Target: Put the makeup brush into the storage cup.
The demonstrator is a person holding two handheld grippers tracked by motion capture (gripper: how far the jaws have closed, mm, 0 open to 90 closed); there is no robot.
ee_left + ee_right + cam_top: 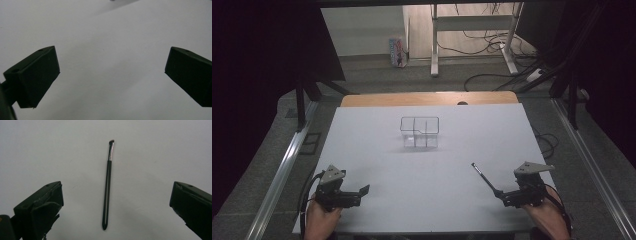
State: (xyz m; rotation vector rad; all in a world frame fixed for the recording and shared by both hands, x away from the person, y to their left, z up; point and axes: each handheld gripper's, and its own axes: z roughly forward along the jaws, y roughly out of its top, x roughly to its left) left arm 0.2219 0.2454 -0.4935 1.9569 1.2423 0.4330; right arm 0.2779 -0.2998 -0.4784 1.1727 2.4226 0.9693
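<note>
Nearest, left gripper (364, 190) rests on the white table (377, 150), fingers spread and empty. Farther back stands a clear divided organiser (419, 132). Right gripper (501, 194), fingers released, faces a makeup brush (107, 187) lying flat between them, untouched.

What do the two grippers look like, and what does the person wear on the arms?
Both grippers are black. The left gripper and right gripper each carry a grey three-cornered plate on top. Their jaws are thick, blocky black pads with small holes on top. A black cable loops from the left one. A dark band sits at the right wrist; no sleeves are visible.
</note>
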